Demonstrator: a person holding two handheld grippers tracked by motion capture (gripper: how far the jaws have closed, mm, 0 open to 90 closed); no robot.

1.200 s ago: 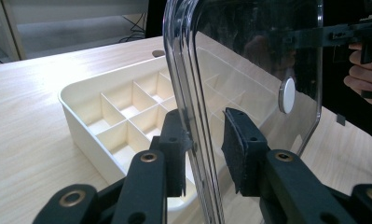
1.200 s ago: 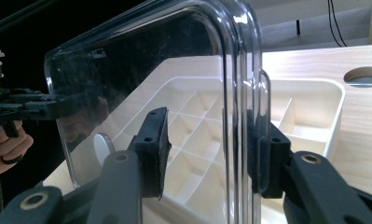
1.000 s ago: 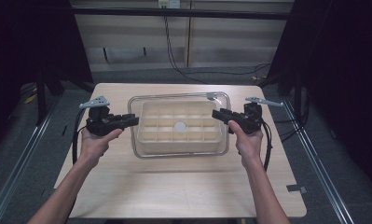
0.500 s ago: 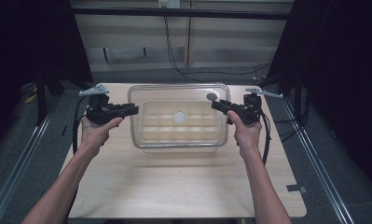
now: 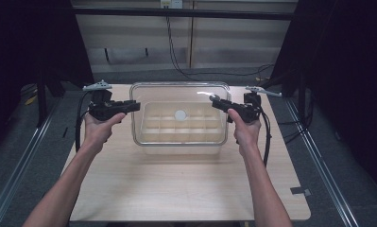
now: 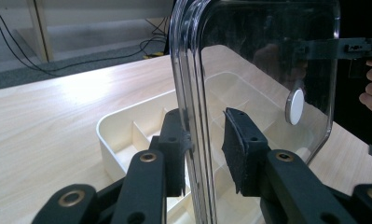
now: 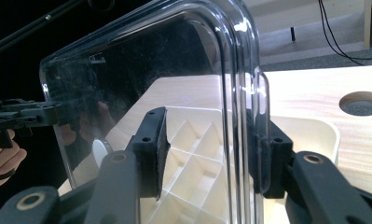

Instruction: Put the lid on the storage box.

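A clear plastic lid (image 5: 179, 94) with a white round knob (image 5: 180, 115) hangs level above a cream tray with several compartments (image 5: 176, 137) on the wooden table. My left gripper (image 5: 137, 105) is shut on the lid's left rim and my right gripper (image 5: 214, 100) on its right rim. In the left gripper view the lid (image 6: 263, 70) stands on edge between the jaws of the left gripper (image 6: 204, 149), with the tray (image 6: 123, 135) below. In the right gripper view the lid (image 7: 141, 70) sits between the jaws of the right gripper (image 7: 211, 144), over the tray (image 7: 309, 128).
The wooden table (image 5: 186, 189) stretches toward the person, with a strip of tape (image 5: 300, 191) near its right front corner. A round hole (image 7: 363, 102) is cut in the tabletop. Cables (image 5: 176, 52) run along the floor behind. Metal rails (image 5: 318, 156) flank the table.
The lid lay on the tray a second ago. Both grippers have raised it together, and it now hangs clear above the tray.
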